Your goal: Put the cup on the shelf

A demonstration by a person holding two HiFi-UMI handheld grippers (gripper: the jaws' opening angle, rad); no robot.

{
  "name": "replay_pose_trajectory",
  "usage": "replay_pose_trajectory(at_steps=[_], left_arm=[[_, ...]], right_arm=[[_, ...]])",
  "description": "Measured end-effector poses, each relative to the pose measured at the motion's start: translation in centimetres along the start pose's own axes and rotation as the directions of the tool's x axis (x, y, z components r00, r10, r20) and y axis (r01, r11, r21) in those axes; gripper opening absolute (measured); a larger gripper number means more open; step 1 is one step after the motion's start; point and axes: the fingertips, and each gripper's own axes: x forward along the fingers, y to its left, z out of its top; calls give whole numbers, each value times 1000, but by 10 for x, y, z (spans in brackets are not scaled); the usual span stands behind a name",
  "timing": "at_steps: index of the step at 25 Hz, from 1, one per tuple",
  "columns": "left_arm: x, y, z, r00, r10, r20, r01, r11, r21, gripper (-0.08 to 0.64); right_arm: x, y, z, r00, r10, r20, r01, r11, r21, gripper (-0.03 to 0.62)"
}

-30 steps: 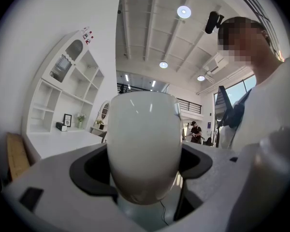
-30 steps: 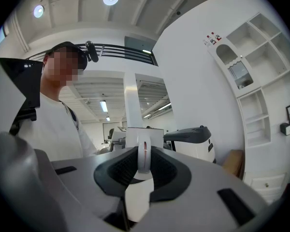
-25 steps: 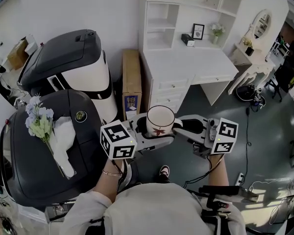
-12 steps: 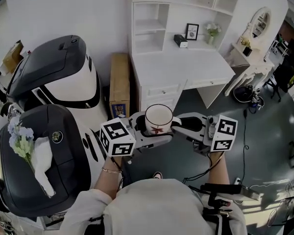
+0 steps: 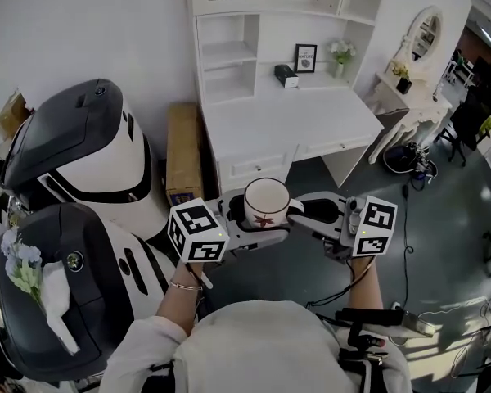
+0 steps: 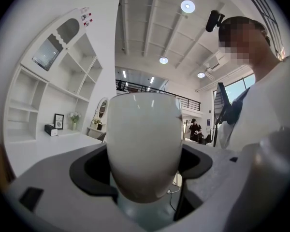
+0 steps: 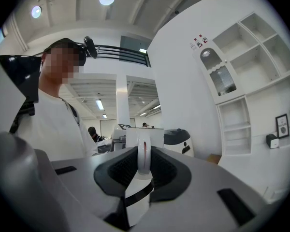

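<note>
Left gripper [image 5: 247, 226] is clamped across the body of the cup [image 5: 267, 203], and right gripper [image 5: 304, 210] is pinched shut on the cup's handle [image 7: 143, 157]; the two point towards each other, held level just in front of the chest, with both forearms reaching forward from the torso; a bracelet [image 5: 186, 287] circles the left wrist; the cup stands upright in the air between them, above the dark floor [image 5: 442, 219]; beyond is the white desk [image 5: 303, 125], its shelf [image 5: 227, 54] well apart from the cup.
</note>
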Motion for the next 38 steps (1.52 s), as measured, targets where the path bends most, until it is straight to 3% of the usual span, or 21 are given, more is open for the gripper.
replay_pose_trajectory(at_steps=[19, 38], left_arm=[[96, 64, 14, 999, -41, -18, 41, 999, -1, 374], [136, 82, 0, 991, -90, -94, 89, 996, -15, 375]], right_arm=[[-68, -94, 6, 999, -48, 14, 48, 999, 8, 80], [-99, -124, -9, 994, -106, 11, 106, 994, 31, 80]])
